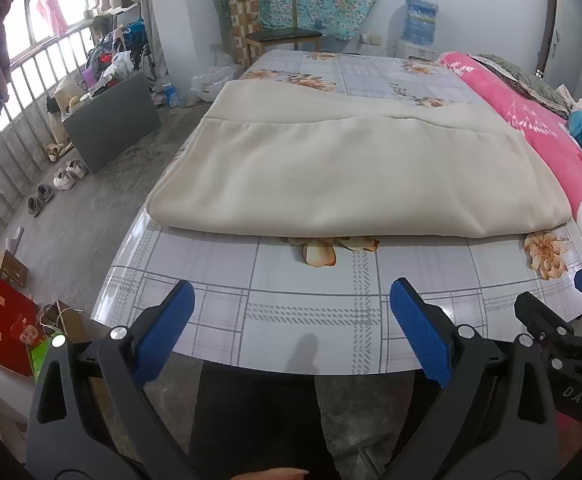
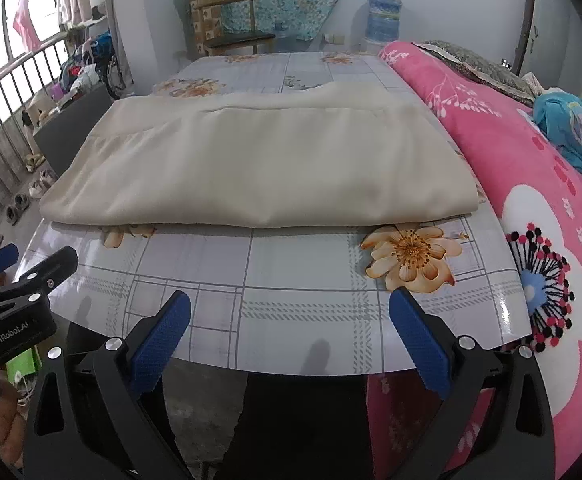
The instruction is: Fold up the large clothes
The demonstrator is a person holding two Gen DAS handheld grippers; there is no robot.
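Note:
A large beige cloth (image 1: 355,172) lies folded in layers across the flowered tablecloth of the table (image 1: 303,304); it also shows in the right wrist view (image 2: 259,168). Its folded edge faces me. My left gripper (image 1: 291,312) is open and empty, held over the table's near edge, short of the cloth. My right gripper (image 2: 291,316) is open and empty too, at the same near edge, to the right of the left one. Each gripper's blue-padded fingers show at the edge of the other's view.
A pink flowered blanket (image 2: 531,184) lies along the table's right side, with a blue garment (image 2: 575,128) on it. On the left, the floor holds a grey box (image 1: 111,120), shoes (image 1: 65,178) and bags (image 1: 11,320). A wooden chair (image 1: 279,28) stands behind the table.

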